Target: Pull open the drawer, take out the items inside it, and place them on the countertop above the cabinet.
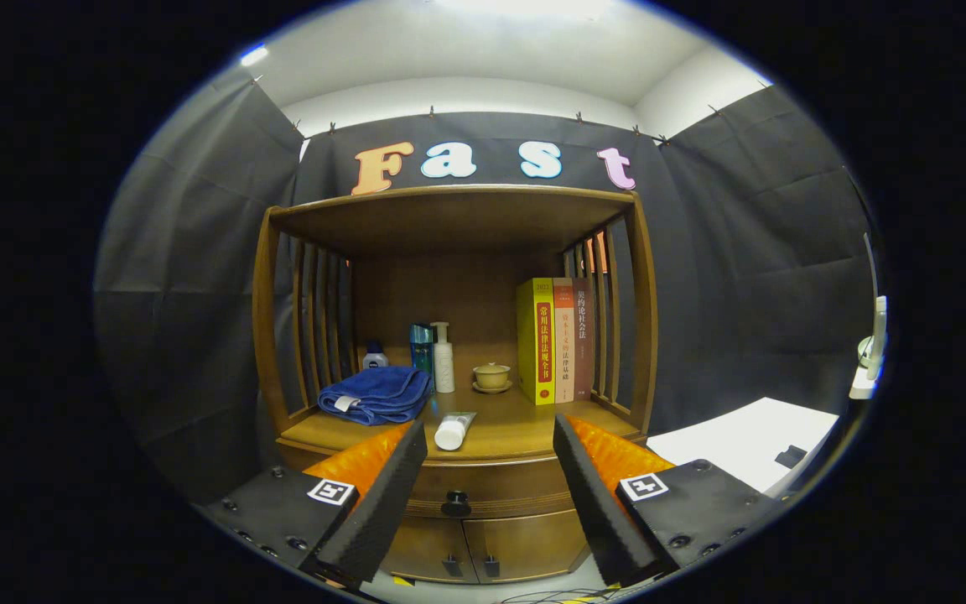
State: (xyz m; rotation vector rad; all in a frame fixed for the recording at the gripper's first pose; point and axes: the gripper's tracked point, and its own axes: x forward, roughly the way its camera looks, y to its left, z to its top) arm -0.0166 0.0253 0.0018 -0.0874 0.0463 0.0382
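Gripper (490,436) level, facing cabinet front w/ fingers spread wide, holding nothing. Drawer (483,486) closed, its knob (455,503) between fingers, just beyond. Tube (453,430) on countertop (516,432) above.

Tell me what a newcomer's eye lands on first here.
The open gripper frames the shut drawer, its dark knob between the fingers. Beyond, on the countertop, a blue towel lies at one side, three upright books stand opposite, and a white tube lies near the front edge.
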